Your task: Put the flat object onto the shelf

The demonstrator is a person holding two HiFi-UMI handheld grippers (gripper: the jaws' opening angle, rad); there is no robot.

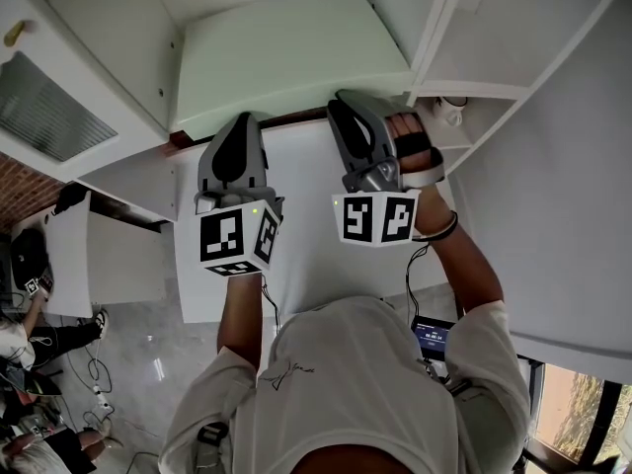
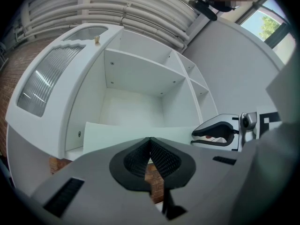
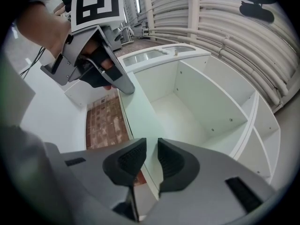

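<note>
The flat object is a thin pale-green board [image 1: 286, 67], lying level with its far part inside the open compartment of the white shelf unit [image 1: 109, 38]. My left gripper [image 1: 237, 118] is shut on the board's near edge at the left. My right gripper [image 1: 341, 99] is shut on the same edge further right. In the left gripper view the jaw tips [image 2: 150, 140] meet at the board [image 2: 122, 135], with the right gripper [image 2: 194, 131] beside them. The right gripper view shows the board [image 3: 133, 116] running edge-on between my pads [image 3: 151, 142] toward the left gripper [image 3: 129, 90].
The shelf unit [image 2: 136, 74] has a fixed upper shelf and narrower compartments [image 1: 494, 47] to the right. A ribbed glass door [image 2: 47, 81] stands at its left. Brick-patterned floor [image 3: 105, 125] lies below. A white panel [image 1: 306, 255] is under my arms, and a seated person [image 1: 30, 344] is far left.
</note>
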